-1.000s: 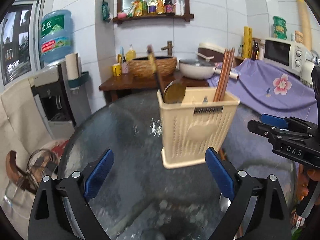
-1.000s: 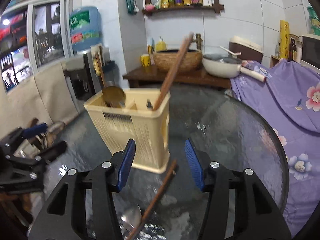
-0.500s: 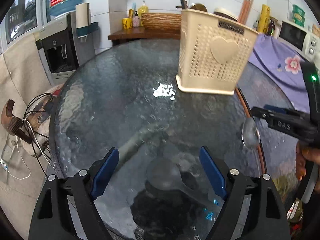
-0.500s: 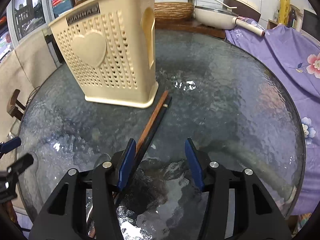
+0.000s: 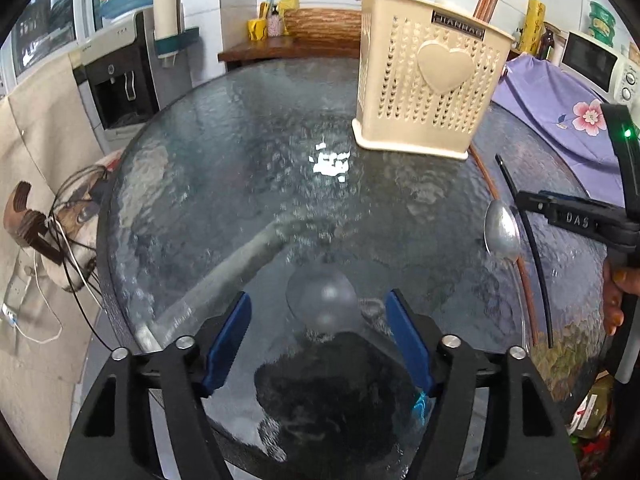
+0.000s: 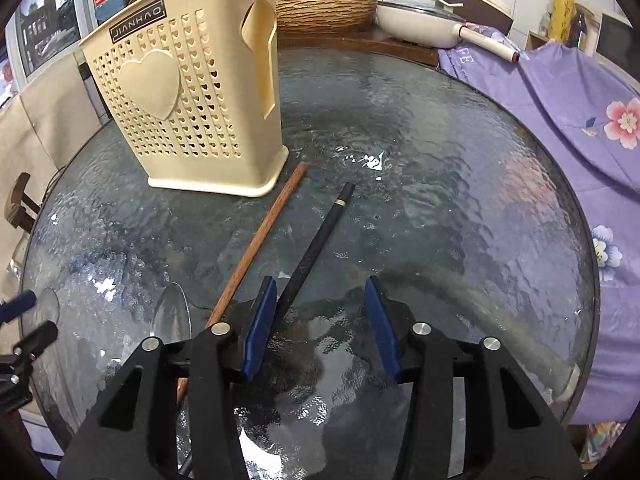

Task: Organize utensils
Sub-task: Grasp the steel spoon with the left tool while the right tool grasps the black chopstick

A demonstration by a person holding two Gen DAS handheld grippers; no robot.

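A cream perforated utensil holder [image 5: 428, 84] stands on the round glass table [image 5: 240, 184], with chopsticks and a ladle in it. It also shows in the right wrist view [image 6: 192, 92]. My left gripper [image 5: 318, 340] is open, low over a grey translucent spoon [image 5: 322, 300] between its fingers. My right gripper [image 6: 320, 322] is open over the table; a black chopstick [image 6: 320, 240] runs under its left finger [image 6: 260, 324]. A brown chopstick [image 6: 260, 236] and a metal spoon [image 6: 172, 312] lie to the left of it. The metal spoon also shows in the left wrist view [image 5: 502, 232].
A water dispenser [image 5: 124, 72] stands beyond the table's far left. A wooden counter with a woven basket [image 6: 324, 6] and a white pan [image 6: 420, 28] stands behind. A purple flowered cloth [image 6: 560, 92] lies at the right.
Both grippers have dropped lower toward the table. The left is now over the grey spoon; the right has shifted so the black chopstick lies by its left finger, apart from the brown one.
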